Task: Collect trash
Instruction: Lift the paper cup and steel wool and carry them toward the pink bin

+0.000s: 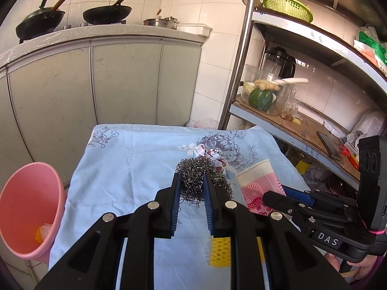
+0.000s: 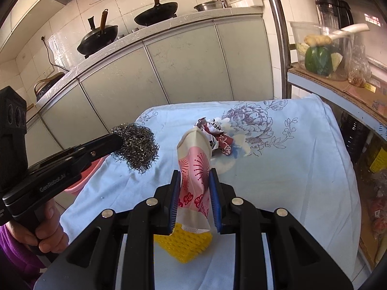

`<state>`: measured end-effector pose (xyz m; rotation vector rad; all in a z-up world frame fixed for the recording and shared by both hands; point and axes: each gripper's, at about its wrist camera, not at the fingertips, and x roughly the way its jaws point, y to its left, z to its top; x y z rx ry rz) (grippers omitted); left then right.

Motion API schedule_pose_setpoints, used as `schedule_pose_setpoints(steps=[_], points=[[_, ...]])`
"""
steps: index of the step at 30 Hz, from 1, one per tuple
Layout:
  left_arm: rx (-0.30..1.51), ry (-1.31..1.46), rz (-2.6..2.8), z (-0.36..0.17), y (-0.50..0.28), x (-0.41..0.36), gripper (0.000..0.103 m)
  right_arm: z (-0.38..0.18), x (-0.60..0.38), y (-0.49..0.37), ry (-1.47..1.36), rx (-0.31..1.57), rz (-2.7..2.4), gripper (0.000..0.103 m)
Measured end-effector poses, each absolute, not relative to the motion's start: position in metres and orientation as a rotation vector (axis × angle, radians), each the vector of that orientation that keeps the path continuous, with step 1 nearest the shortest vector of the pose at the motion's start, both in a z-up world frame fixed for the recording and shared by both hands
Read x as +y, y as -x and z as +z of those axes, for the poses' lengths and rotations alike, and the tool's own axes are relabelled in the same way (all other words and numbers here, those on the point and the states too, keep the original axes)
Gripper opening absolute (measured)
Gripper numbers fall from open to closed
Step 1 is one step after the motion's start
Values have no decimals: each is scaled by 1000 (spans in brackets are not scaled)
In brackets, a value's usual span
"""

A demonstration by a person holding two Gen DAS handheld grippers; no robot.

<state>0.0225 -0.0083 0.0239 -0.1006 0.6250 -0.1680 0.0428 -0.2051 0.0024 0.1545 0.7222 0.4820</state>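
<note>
My left gripper point(image 1: 191, 176) is shut on a grey steel-wool scrubber point(image 1: 193, 174), lifted above the blue flowered cloth point(image 1: 125, 164); the same scrubber point(image 2: 137, 145) hangs at the left in the right wrist view. Between the blue pads of my right gripper point(image 2: 195, 176) is a squashed pink-and-cream paper cup point(image 2: 196, 169), gripped and raised; it shows at the right in the left wrist view as the cup point(image 1: 256, 183). A crumpled red-and-white wrapper point(image 2: 215, 135) lies on the cloth behind the cup. A yellow foam net point(image 2: 183, 244) lies near the front edge.
A pink bin point(image 1: 31, 207) with some scraps inside stands left of the table. Grey cabinets with woks point(image 1: 106, 13) run along the back. A metal shelf rack point(image 1: 302, 130) with vegetables, a blender and a phone stands on the right. A hand point(image 2: 46, 229) holds the left gripper's handle.
</note>
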Motion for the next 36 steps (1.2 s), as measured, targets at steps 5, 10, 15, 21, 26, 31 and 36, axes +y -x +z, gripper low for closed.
schedule_pose_setpoints(steps=[5, 10, 15, 21, 26, 31, 36], points=[[604, 106, -159, 32, -6, -2, 18, 10, -199, -34, -137, 706, 485, 24], [579, 107, -137, 38, 8, 5, 18, 17, -192, -25, -119, 683, 490, 24], [545, 116, -105, 44, 23, 17, 18, 26, -183, -17, -103, 658, 506, 24], [512, 149, -41, 49, 41, 43, 18, 37, -165, -9, -75, 619, 546, 24], [481, 159, 34, 51, 54, 68, 18, 42, -144, -9, -43, 605, 590, 24], [450, 174, 118, 51, 68, 98, 18, 48, -115, -17, -34, 601, 654, 24], [436, 204, 199, 50, 79, 133, 18, 52, -81, -24, -25, 602, 717, 24]])
